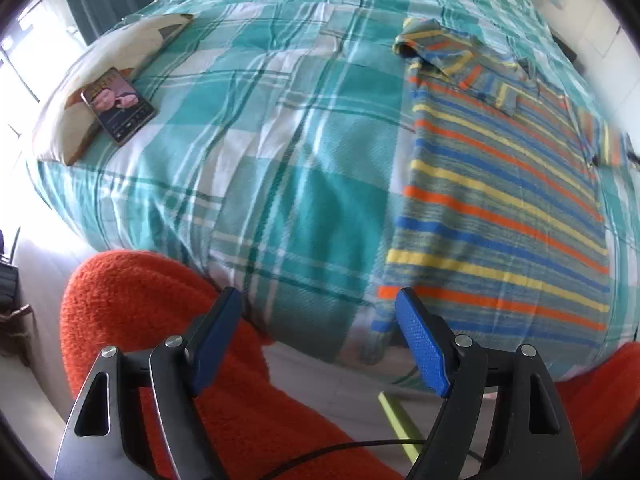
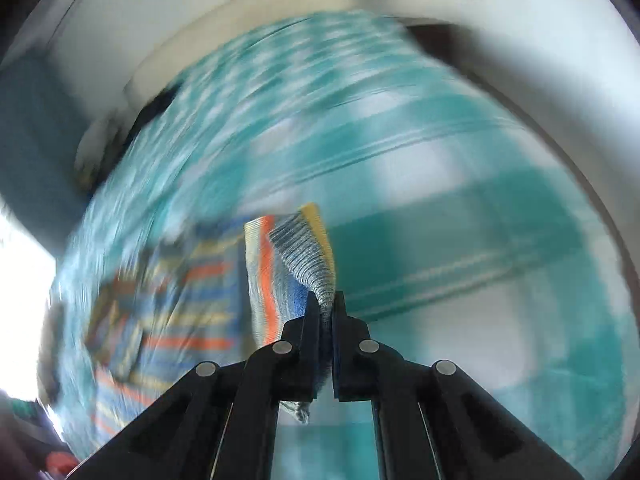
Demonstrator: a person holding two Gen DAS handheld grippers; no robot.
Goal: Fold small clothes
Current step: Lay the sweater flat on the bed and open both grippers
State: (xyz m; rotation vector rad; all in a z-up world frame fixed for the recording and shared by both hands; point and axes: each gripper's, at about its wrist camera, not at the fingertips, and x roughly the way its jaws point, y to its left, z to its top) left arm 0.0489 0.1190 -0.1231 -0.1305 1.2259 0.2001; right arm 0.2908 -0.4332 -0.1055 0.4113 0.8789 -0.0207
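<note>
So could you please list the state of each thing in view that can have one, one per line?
left gripper: open, empty, hovering off the near edge of the bed.
right gripper: shut on a bunched bit of the shirt.
striped shirt: spread mostly flat on the bed, near sleeve folded in.
plaid bedspread: laid out, lightly wrinkled.
phone: screen lit, propped against the pillow.
pillow: lying at the bed's left edge.

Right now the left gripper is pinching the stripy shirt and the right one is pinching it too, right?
Not quite. The left gripper is open and holds nothing, as the left wrist view shows. The right gripper is indeed pinching the stripy shirt.
</note>
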